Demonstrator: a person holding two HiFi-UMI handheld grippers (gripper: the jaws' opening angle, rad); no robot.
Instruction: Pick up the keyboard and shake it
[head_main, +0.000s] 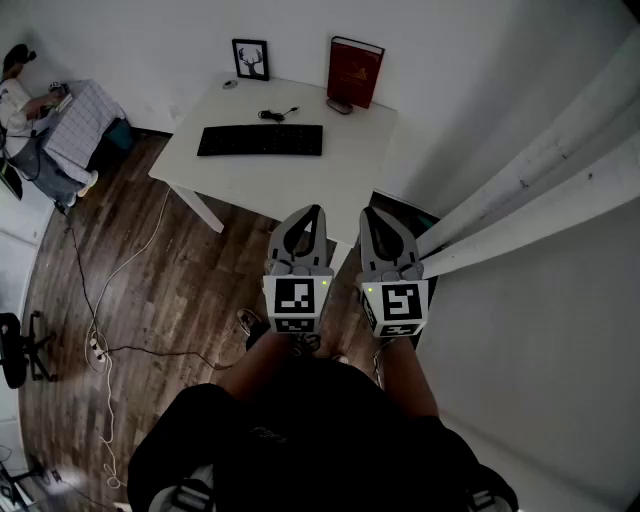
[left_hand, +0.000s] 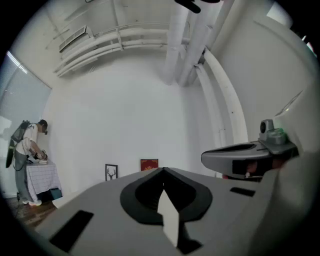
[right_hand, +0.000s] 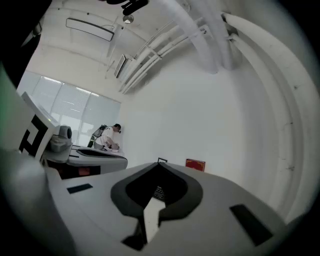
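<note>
The task is at its very first step: the approach has not begun. The keyboard (head_main: 260, 140) lies flat on the white surface (head_main: 300, 185), near the middle, with its cable (head_main: 278, 113) curled just behind it. A red book (head_main: 355, 72) and a small picture frame (head_main: 250, 59) stand at the back edge, apart from the keyboard. The person stands well away from this surface, with wooden floor (head_main: 130, 250) between.

The left tongs (head_main: 311, 212) and the right tongs (head_main: 371, 213) are held side by side in front of the body, both pointing level toward the surface. In the left gripper view the left tongs (left_hand: 162, 171) are closed, tips together, with nothing between them. The right gripper view shows the same for the right tongs (right_hand: 159, 163): closed and empty. Neither touches anything.

In my judgement the next move calls for walking up to the surface, opening both tongs, and bringing them to the two short ends of the keyboard. A grip at both ends should keep it balanced during the shaking. The cable may drag along when the keyboard is lifted, so it needs some attention.
</note>
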